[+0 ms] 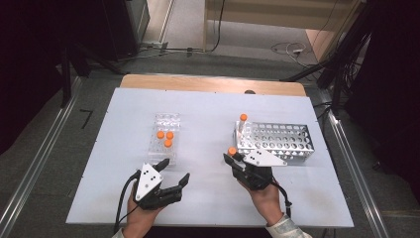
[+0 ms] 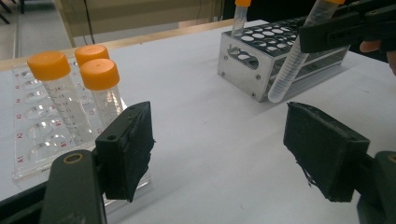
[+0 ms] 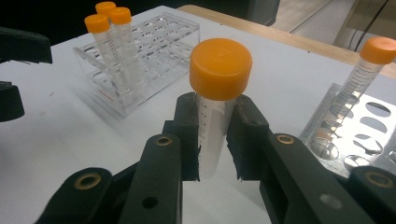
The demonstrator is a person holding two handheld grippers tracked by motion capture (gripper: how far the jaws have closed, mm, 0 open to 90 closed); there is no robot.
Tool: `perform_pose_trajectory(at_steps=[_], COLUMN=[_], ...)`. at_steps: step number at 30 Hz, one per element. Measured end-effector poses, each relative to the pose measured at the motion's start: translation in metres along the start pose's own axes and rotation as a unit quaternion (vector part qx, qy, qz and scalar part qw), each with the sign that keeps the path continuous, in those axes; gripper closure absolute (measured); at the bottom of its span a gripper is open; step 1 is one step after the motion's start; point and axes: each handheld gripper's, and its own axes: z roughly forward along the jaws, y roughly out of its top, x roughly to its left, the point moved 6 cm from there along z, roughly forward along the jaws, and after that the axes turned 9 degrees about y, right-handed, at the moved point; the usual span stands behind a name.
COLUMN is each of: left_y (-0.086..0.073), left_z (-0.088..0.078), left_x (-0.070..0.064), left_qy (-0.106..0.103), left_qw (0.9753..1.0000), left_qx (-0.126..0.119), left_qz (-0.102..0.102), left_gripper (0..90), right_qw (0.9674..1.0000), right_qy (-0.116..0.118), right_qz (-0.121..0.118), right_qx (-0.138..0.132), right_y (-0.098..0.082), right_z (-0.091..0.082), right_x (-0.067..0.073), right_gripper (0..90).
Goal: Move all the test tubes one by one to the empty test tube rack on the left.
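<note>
My right gripper is shut on a clear tube with an orange cap, held just left of the metal rack. One more orange-capped tube stands in that rack's near-left corner. Three orange-capped tubes stand in the clear plastic rack. My left gripper hovers open over the white table, near the clear rack's front end, with nothing between its jaws.
The white tabletop carries both racks, with bare surface between them. A wooden edge borders the far side. Metal rails run along the floor at both sides, and cables lie beyond the table.
</note>
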Motion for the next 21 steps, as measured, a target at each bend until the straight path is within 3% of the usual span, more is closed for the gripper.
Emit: perform_pose_trajectory(at_steps=[21], left_y=[0.003], left_z=[-0.003], left_x=[-0.001], left_qy=[-0.004], left_qw=[0.9999], left_qx=[-0.010], left_qz=[-0.001], left_gripper=[24.1], right_qw=[0.9994], right_qy=[0.025], right_qz=[-0.016], right_qx=[0.017], right_y=[-0.006], right_z=[0.014], right_x=[0.020], right_gripper=[72.3])
